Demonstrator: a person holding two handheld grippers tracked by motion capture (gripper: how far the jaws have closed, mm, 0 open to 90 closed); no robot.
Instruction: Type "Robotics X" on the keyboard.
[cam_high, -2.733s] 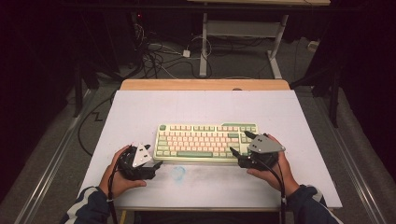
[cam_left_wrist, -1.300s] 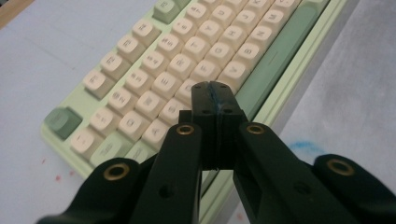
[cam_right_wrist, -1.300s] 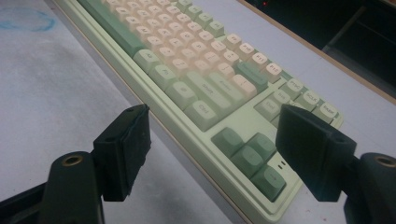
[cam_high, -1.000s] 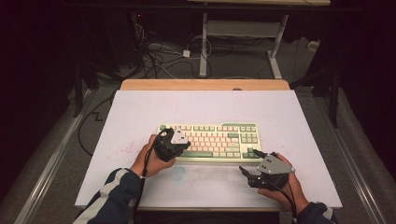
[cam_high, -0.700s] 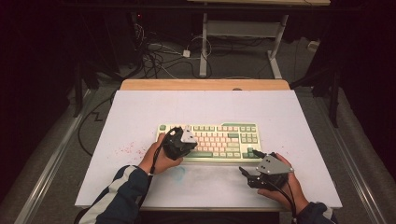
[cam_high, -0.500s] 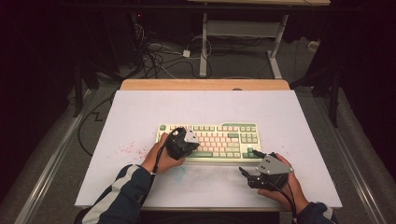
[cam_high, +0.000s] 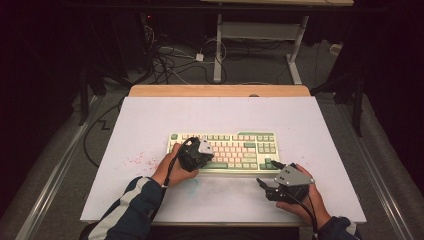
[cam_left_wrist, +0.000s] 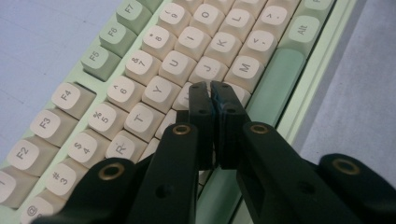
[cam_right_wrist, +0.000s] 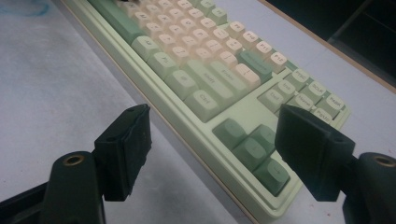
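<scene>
In the high view, a green and cream keyboard (cam_high: 225, 152) lies flat near the middle of the white tabletop (cam_high: 150, 120), its long side running left to right. The left claw (cam_high: 196, 154) rests over the keyboard's left part, held from below by the person's left hand (cam_high: 172, 170), with a striped sleeve (cam_high: 131, 207) behind it. The right claw (cam_high: 267, 176) sits on the tabletop just off the keyboard's near right corner, in the right hand (cam_high: 300, 205). Faint red specks (cam_high: 137, 160) mark the tabletop left of the keyboard. In the left gripper view, the left claw (cam_left_wrist: 211, 88) has its two black jaws pressed together with nothing between them, tips down among the cream letter keys (cam_left_wrist: 163, 88), just above the long green space bar (cam_left_wrist: 275, 88); whether the tips touch a key I cannot tell. In the right gripper view, the right claw (cam_right_wrist: 212, 135) stands wide apart and empty, its jaws framing the keyboard's (cam_right_wrist: 196, 74) near corner with the green arrow keys (cam_right_wrist: 254, 149); one jaw hangs over the bare tabletop (cam_right_wrist: 56, 84), the other beside the keyboard's end.
</scene>
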